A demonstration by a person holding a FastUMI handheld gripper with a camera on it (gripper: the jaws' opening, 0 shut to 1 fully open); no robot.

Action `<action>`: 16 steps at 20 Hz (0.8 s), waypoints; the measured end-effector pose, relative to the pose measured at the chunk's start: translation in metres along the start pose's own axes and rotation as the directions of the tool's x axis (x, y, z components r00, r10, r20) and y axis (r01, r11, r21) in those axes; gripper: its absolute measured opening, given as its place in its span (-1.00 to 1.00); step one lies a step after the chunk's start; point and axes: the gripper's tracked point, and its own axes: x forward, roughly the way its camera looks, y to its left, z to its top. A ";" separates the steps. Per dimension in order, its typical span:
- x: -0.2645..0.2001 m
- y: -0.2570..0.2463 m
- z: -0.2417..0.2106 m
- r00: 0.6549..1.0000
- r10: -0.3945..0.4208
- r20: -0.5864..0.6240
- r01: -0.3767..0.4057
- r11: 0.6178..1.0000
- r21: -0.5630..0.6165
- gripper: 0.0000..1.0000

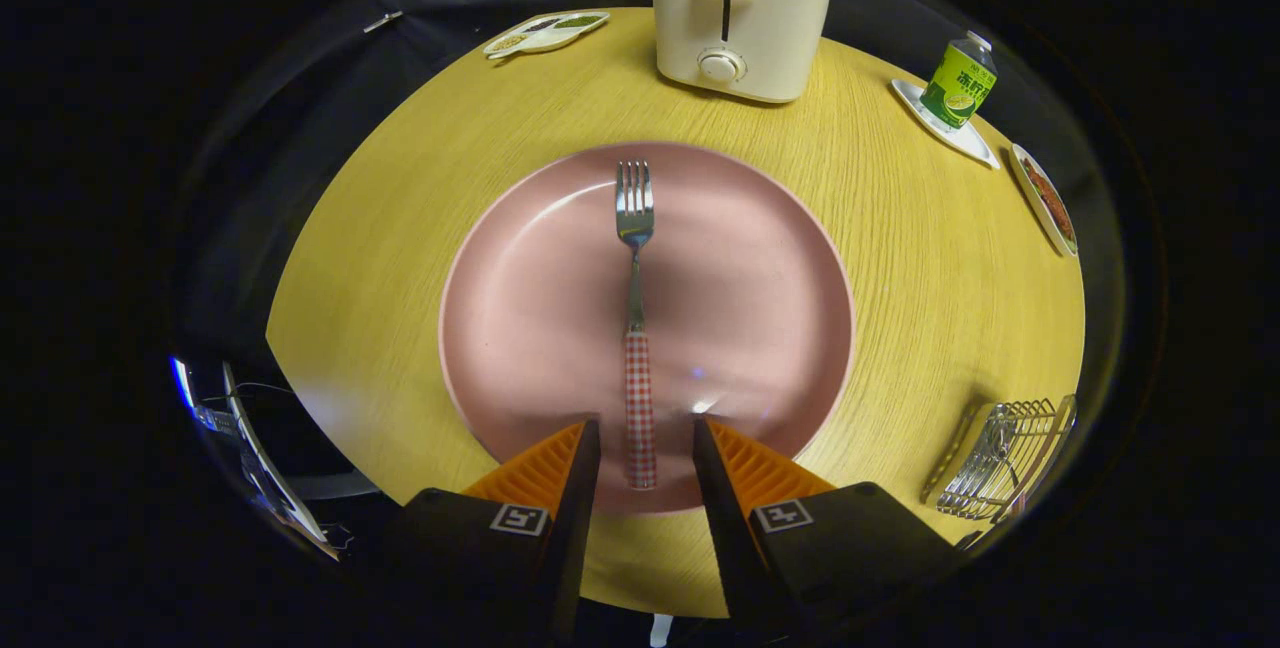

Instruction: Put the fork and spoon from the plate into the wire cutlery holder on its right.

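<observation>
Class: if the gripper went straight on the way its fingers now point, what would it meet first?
Probably the fork: its checked handle lies between the open gripper fingers, on the pink plate. Height above it is unclear.

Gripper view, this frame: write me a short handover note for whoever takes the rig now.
Tool: open, its fingers on either side of the fork's checked handle, not pressing on it.
Fork: flat on the pink plate, tines pointing away toward the toaster.
Wire cutlery holder: on the table, right of the plate. Something metallic already lies in it, probably the spoon, but I cannot tell for sure.
Done: spoon seems moved.
Left: shut on the fork handle, lift, carry right, drop it into the holder.
</observation>
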 end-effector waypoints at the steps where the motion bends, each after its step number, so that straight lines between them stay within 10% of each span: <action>1: 0.000 -0.002 0.000 1.000 -0.010 -0.005 0.010 1.000 -0.002 0.07; 7: 0.002 -0.007 0.001 1.000 0.000 0.002 0.000 0.999 -0.046 -0.67; 16: -0.029 -0.005 -0.003 0.992 0.120 -0.026 -0.122 0.987 -0.105 -0.84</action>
